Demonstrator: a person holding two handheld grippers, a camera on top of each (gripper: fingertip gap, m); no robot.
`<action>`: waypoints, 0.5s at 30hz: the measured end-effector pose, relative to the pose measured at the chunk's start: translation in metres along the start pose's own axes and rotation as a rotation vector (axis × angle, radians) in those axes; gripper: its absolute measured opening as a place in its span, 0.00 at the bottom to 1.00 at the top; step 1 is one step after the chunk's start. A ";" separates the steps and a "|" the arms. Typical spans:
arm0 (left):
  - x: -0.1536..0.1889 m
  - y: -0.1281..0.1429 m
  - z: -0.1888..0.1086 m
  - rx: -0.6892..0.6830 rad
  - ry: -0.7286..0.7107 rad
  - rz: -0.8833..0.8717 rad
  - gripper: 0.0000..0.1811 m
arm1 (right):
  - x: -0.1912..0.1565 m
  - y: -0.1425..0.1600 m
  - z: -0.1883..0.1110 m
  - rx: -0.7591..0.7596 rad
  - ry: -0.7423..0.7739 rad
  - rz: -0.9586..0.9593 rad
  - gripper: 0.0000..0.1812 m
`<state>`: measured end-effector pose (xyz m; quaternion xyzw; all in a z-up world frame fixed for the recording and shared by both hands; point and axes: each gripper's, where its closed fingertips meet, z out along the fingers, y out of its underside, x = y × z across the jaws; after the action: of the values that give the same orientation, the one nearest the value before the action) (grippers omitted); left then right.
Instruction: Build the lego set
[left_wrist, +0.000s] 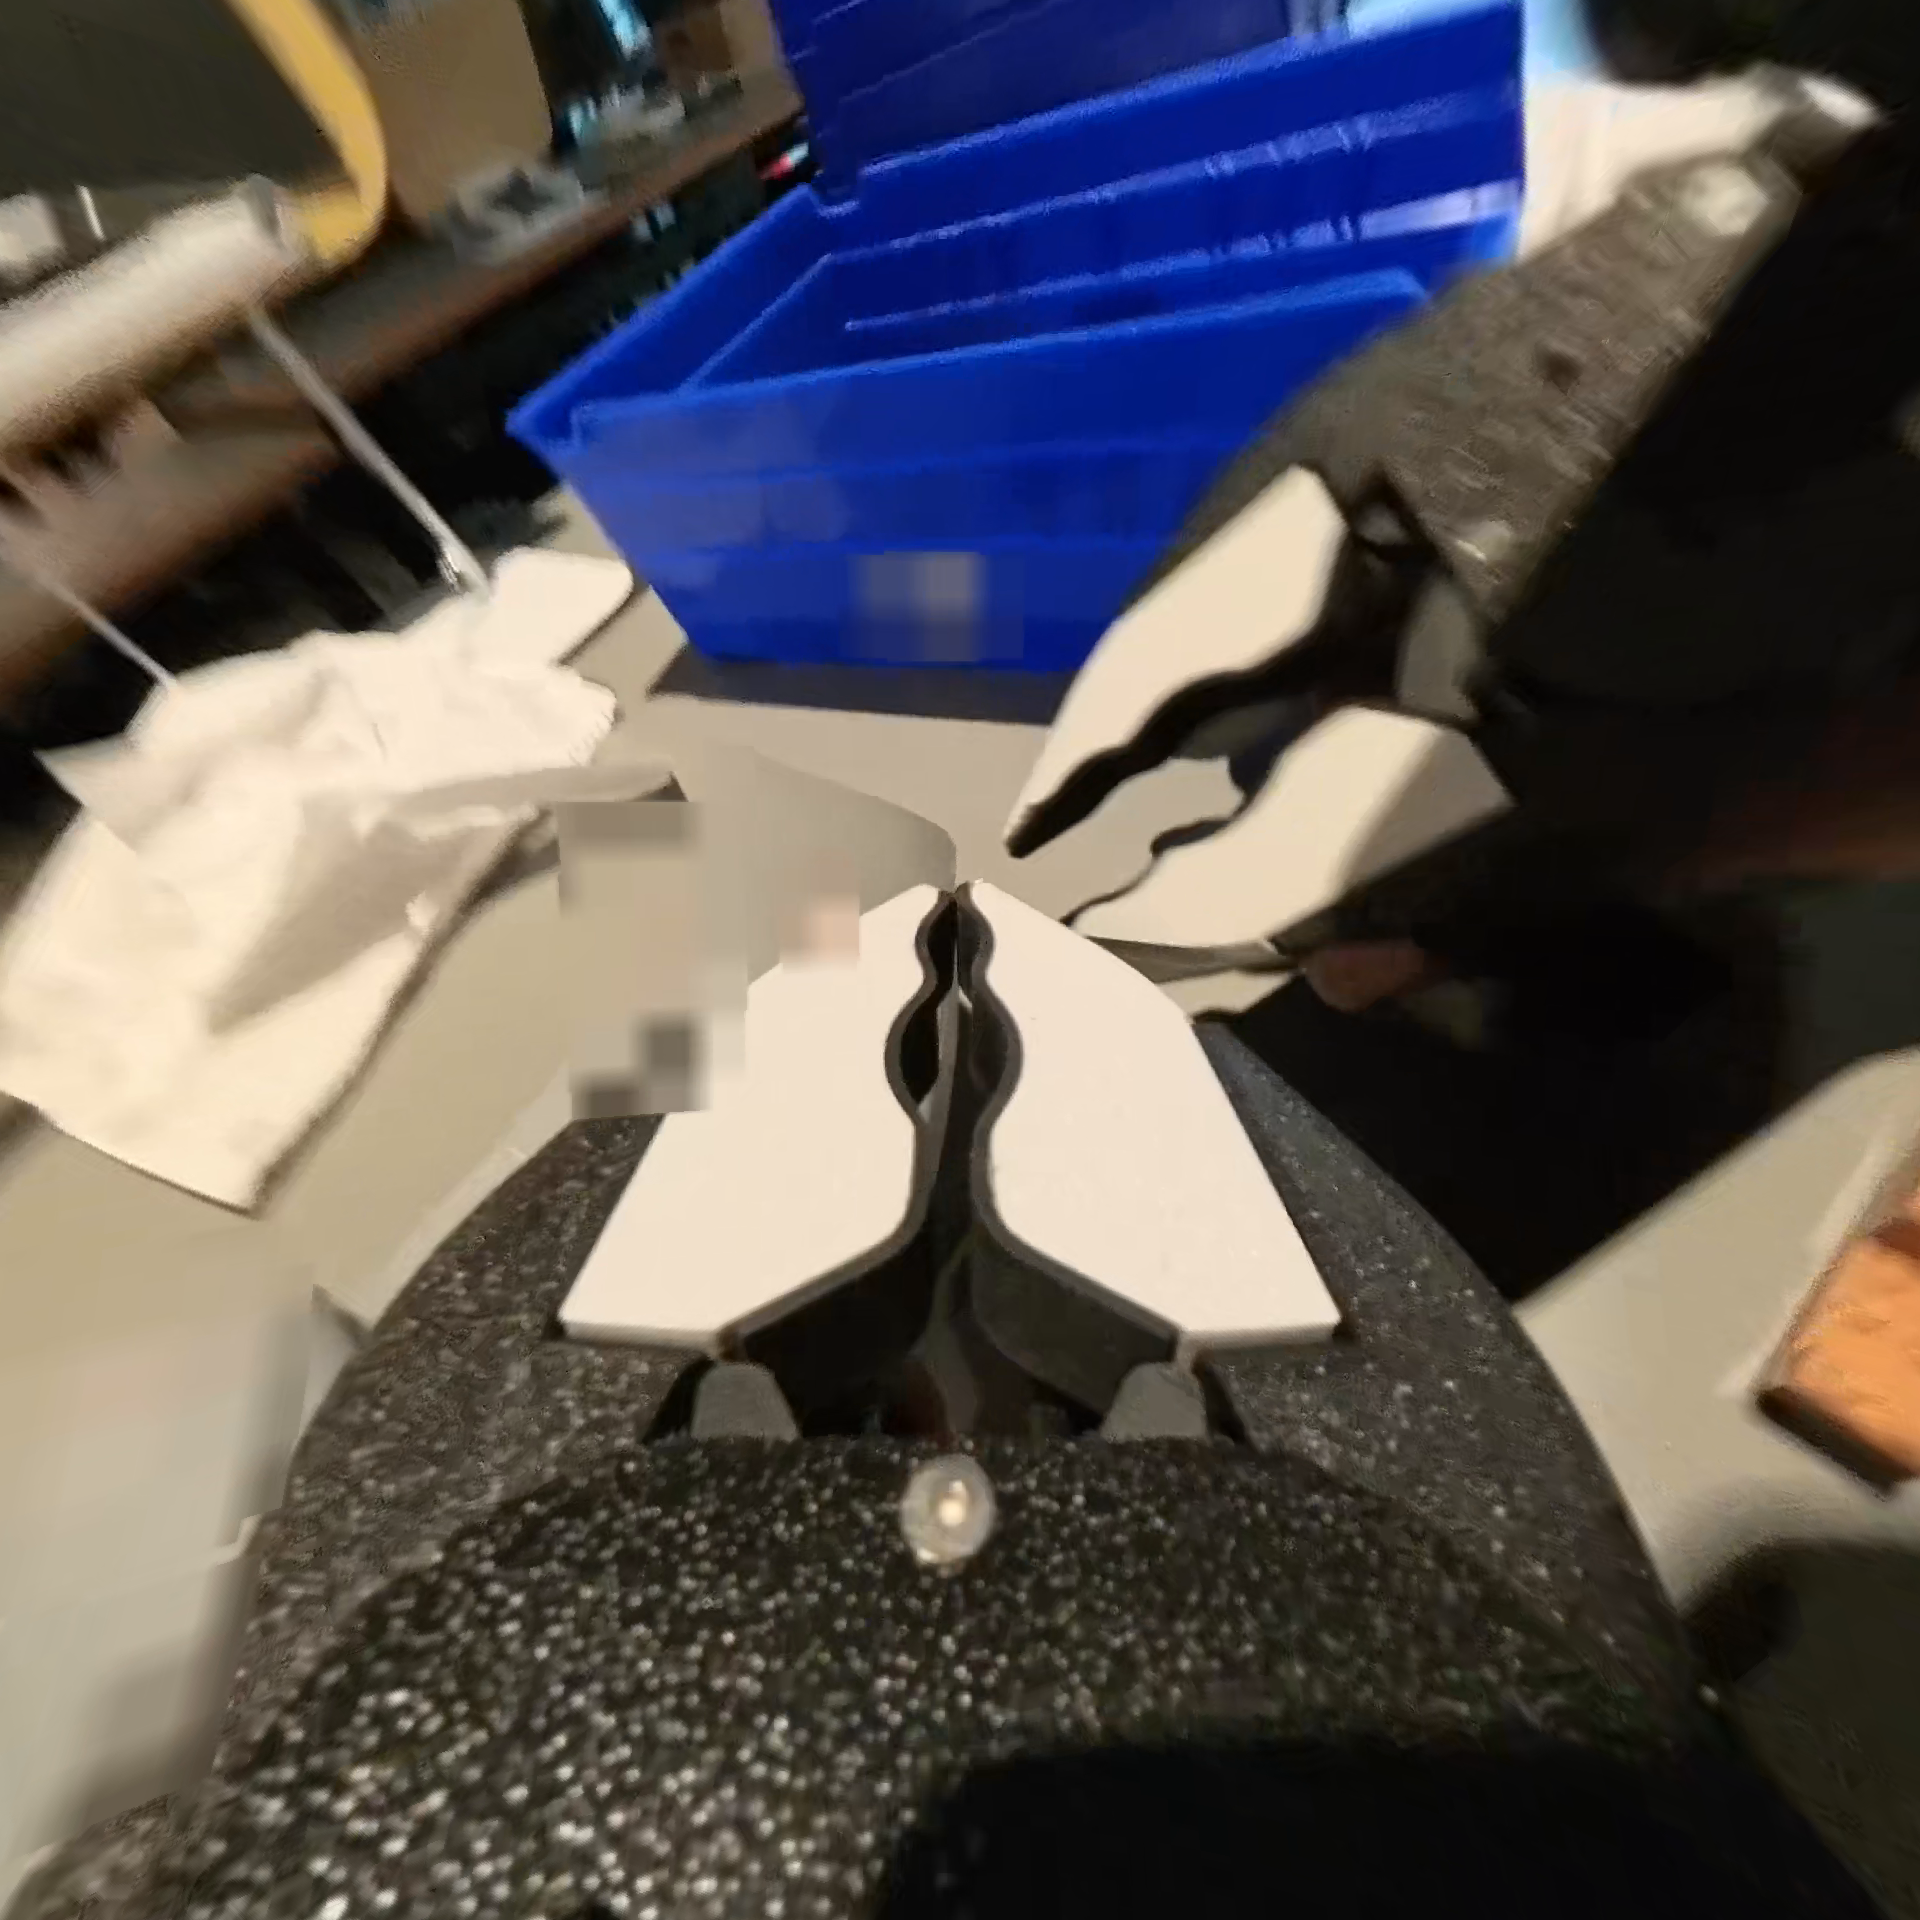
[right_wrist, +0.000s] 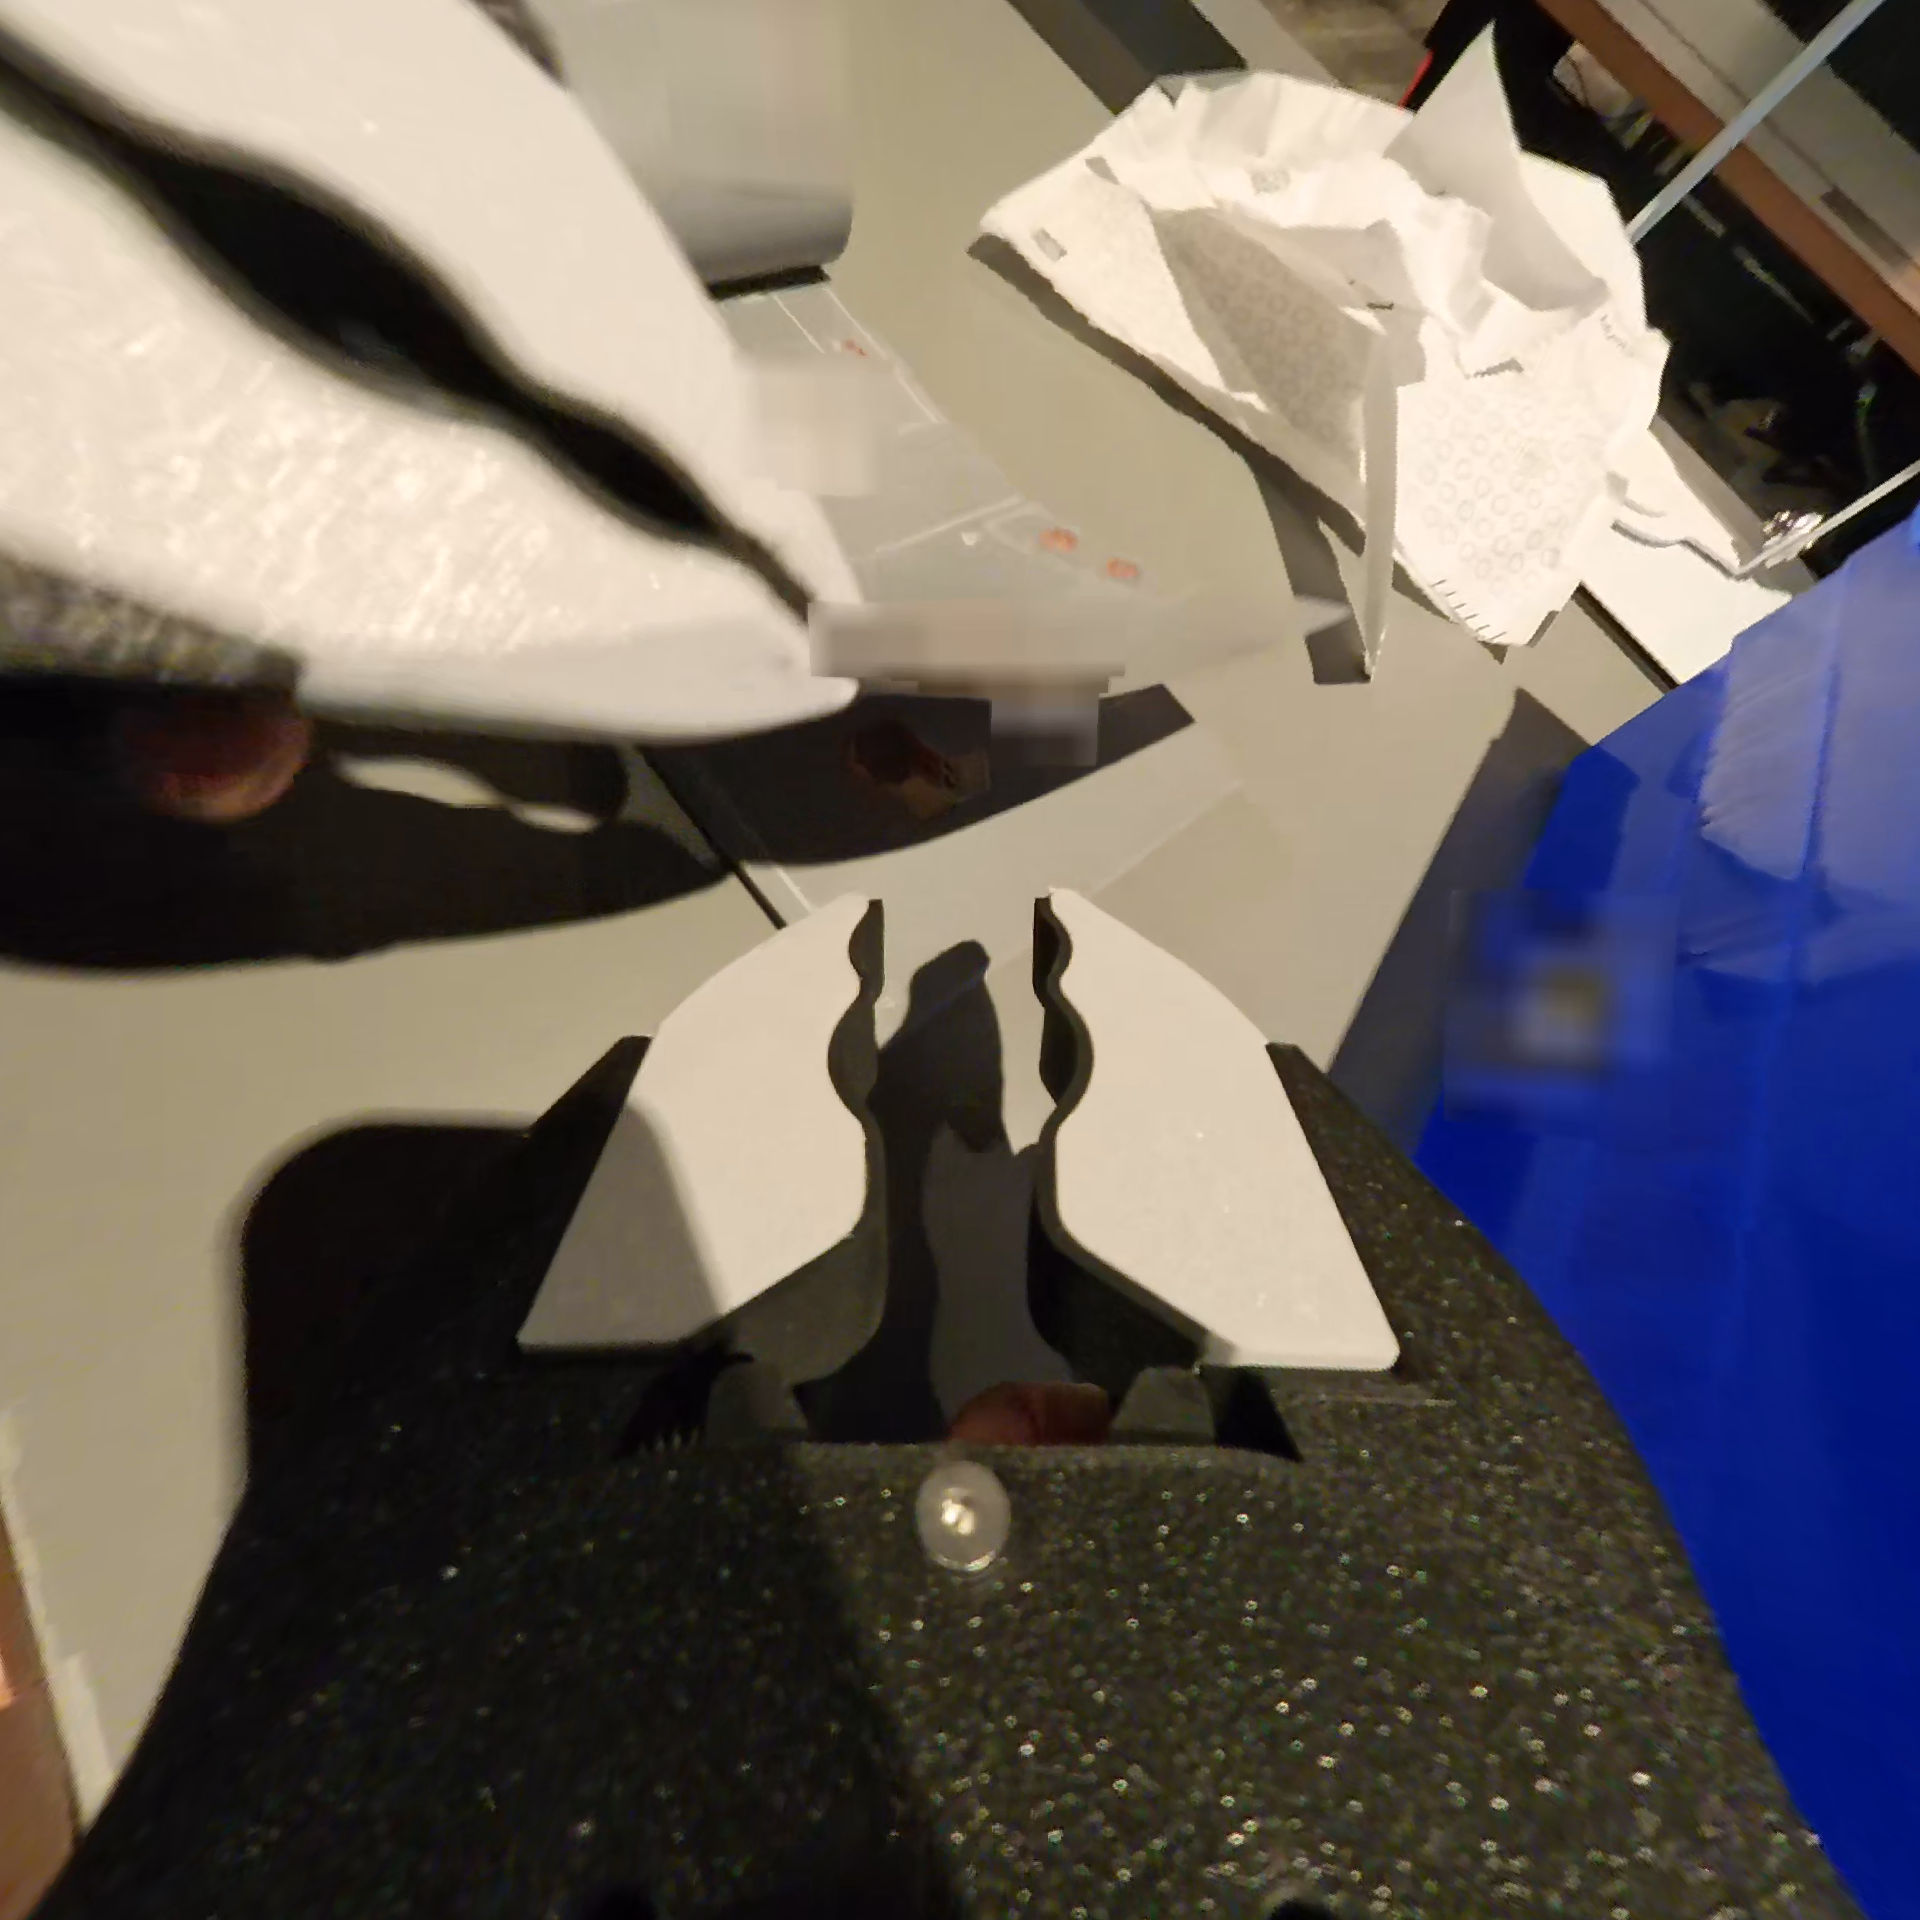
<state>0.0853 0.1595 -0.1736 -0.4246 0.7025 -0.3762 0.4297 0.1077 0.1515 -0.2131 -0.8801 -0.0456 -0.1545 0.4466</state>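
Note:
My left gripper (left_wrist: 958, 891) is shut, its tips pinching the edge of a curled page of the white instruction booklet (left_wrist: 821, 821). In the right wrist view the same gripper (right_wrist: 821, 649) comes in from the upper left and holds the lifted page of the booklet (right_wrist: 935, 499) above the grey table. My right gripper (right_wrist: 956, 914) is open and empty, just in front of the booklet. It also shows in the left wrist view (left_wrist: 1049, 873), right of my left gripper's tips. No loose bricks show clearly.
A blue plastic bin (left_wrist: 987, 416) stands behind the booklet, and in the right wrist view (right_wrist: 1714, 935) it is close on the right. Crumpled white paper bags (left_wrist: 312, 831) lie to the left, also in the right wrist view (right_wrist: 1403, 364). The grey table (right_wrist: 156, 1039) bears everything. Left tips to right tips: about 5 cm.

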 end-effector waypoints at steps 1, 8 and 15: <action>0.002 -0.001 0.000 -0.001 -0.014 0.065 0.00 | 0.001 -0.001 0.001 0.002 0.004 0.000 0.15; 0.002 0.000 -0.001 -0.018 -0.088 0.251 0.00 | 0.005 -0.007 0.005 0.028 0.015 0.005 0.14; -0.005 0.004 -0.001 -0.042 -0.124 0.245 0.00 | 0.004 -0.007 0.007 0.023 0.025 -0.011 0.14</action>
<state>0.0843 0.1657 -0.1752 -0.3667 0.7290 -0.2792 0.5060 0.1116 0.1609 -0.2099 -0.8726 -0.0467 -0.1672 0.4565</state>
